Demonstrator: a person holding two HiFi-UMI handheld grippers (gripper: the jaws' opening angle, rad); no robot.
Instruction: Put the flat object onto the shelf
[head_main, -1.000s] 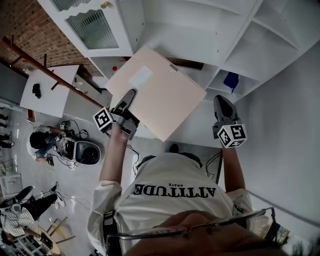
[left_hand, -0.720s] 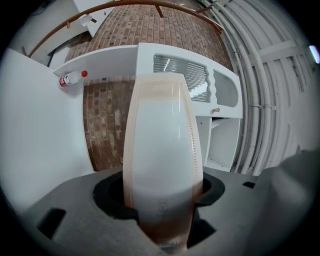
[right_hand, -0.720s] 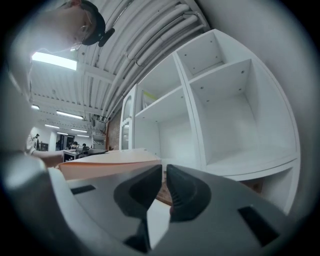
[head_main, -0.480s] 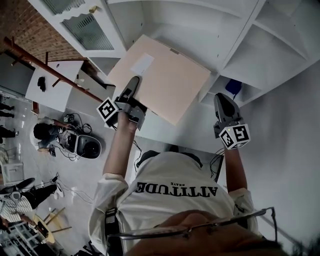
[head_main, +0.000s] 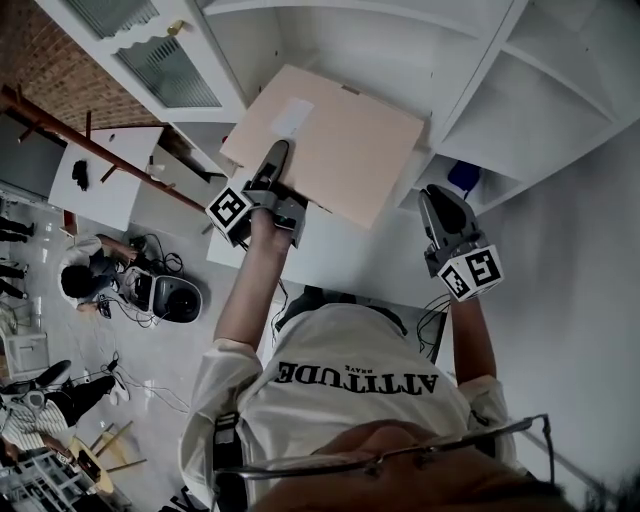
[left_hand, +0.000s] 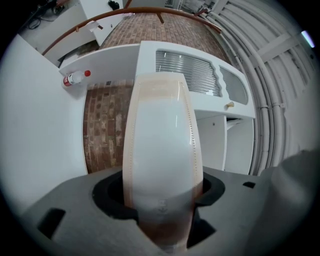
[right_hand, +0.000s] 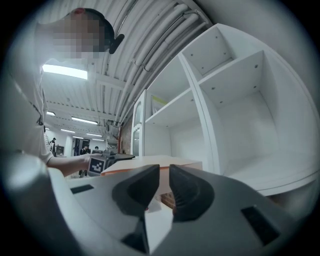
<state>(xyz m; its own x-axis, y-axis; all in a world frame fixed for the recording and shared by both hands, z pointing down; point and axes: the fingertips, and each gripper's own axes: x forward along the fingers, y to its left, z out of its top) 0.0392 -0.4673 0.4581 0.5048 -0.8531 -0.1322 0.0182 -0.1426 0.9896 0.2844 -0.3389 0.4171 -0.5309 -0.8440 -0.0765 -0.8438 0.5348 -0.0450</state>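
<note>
The flat object is a wide, thin pale-pink box (head_main: 335, 135) with a white label. My left gripper (head_main: 274, 165) is shut on its near-left edge and holds it up level in front of the white shelf unit (head_main: 400, 55), its far edge reaching into the shelf opening. In the left gripper view the box edge (left_hand: 162, 145) fills the gap between the jaws. My right gripper (head_main: 440, 210) hangs to the right of the box, apart from it. Its jaws are almost together and just starting to part, with nothing between them. The right gripper view shows the box (right_hand: 150, 161) side-on, left of the shelf compartments (right_hand: 240, 125).
A blue thing (head_main: 462, 175) lies in a lower right cubby. A glass-door cabinet (head_main: 150, 45) stands left of the shelf, with a small bottle (left_hand: 75, 78) on a ledge nearby. Down at the left are a white table (head_main: 105, 185), a wooden rail (head_main: 60, 120) and floor equipment (head_main: 165, 298).
My left gripper has carried the box up and forward toward the shelf opening, turning it a little. The right gripper has barely moved.
</note>
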